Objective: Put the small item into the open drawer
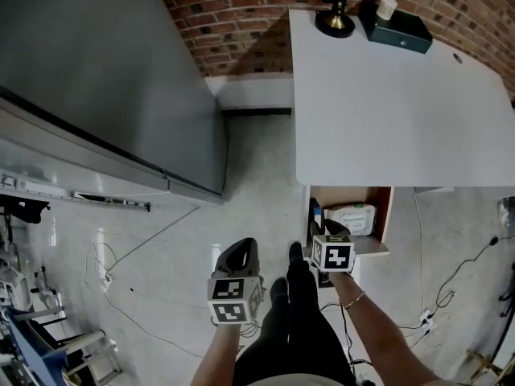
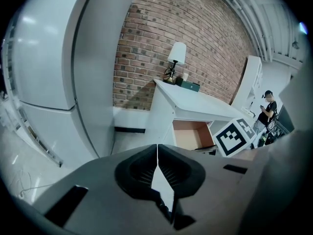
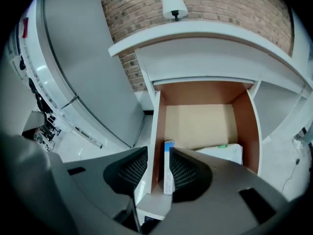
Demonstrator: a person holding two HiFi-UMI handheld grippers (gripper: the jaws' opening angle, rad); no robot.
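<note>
Right hand-held gripper (image 3: 156, 161) open, slim box (image 3: 168, 170) upright between jaws in drawer (image 3: 198, 124), white pack (image 3: 229, 152) half hidden behind; left hand-held gripper (image 2: 157, 161) closed, empty.

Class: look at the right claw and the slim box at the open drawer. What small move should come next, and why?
Probably draw the right claw straight back, clear of the slim box. The box already stands inside the drawer, by its left wall, and the jaws stand open around it, so it seems released.
</note>
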